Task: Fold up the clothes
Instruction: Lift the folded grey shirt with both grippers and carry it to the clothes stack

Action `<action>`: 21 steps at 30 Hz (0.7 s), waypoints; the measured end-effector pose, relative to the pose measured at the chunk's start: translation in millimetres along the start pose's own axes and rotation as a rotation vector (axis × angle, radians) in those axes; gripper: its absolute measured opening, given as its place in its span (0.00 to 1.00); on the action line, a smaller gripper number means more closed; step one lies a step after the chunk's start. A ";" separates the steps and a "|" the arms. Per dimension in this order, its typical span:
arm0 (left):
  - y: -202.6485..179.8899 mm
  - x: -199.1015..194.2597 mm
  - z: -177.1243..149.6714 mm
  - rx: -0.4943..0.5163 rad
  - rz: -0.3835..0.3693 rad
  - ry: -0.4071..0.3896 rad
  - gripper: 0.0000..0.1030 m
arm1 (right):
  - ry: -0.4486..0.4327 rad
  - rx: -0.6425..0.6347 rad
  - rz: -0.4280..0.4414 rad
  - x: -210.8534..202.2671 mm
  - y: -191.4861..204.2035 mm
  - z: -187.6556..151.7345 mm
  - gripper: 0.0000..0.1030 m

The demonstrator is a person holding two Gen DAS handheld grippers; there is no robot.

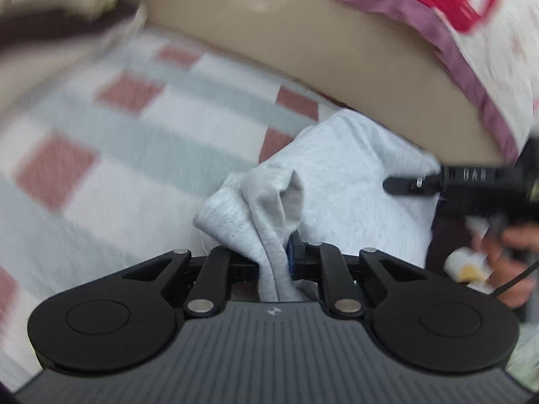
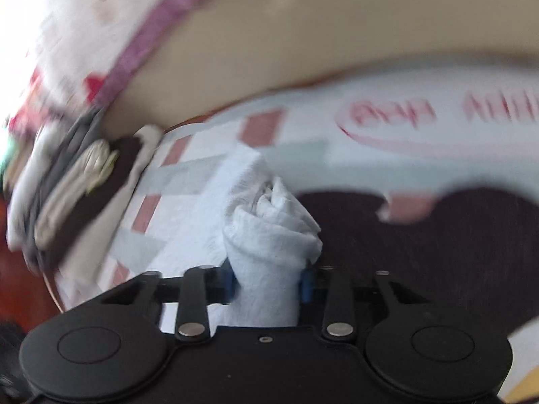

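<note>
The left gripper point(image 1: 274, 262) is pinched tight on the grey cloth point(image 1: 337, 181), which lies on the checked sheet point(image 1: 134, 128) toward 12 o'clock. The right gripper point(image 2: 269, 281) squeezes a bunched end too. Pull both ends apart gently so the cloth goes flat before folding.

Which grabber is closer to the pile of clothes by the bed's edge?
Probably right. The clothes pile lies ahead-left of the right gripper, which pinches the grey garment. The left gripper, also pinching it, shows no clear pile.
</note>
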State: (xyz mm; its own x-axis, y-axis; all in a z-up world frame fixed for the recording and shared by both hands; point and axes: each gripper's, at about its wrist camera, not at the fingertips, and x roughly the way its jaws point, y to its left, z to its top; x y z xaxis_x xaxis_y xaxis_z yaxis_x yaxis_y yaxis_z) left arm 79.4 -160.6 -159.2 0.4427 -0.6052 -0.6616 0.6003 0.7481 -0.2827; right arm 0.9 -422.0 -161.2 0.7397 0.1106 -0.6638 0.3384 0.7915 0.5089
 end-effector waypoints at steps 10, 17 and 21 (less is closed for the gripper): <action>-1.6 -54.6 20.8 0.005 0.076 -0.115 0.12 | -0.117 -0.362 0.002 -49.8 89.8 25.1 0.32; 2.9 -102.5 28.9 -0.021 0.122 -0.236 0.12 | -0.134 -0.443 0.017 -67.9 134.4 36.1 0.32; 19.8 -144.7 40.8 -0.084 0.155 -0.342 0.12 | -0.126 -0.455 0.089 -72.1 166.2 54.0 0.32</action>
State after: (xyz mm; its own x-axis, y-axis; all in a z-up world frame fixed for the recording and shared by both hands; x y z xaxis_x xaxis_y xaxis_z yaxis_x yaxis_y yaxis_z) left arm 54.5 -69.4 -40.7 0.7292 -0.5284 -0.4347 0.4584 0.8489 -0.2631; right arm 35.2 -330.9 0.9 0.8285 0.1384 -0.5426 0.0026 0.9680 0.2508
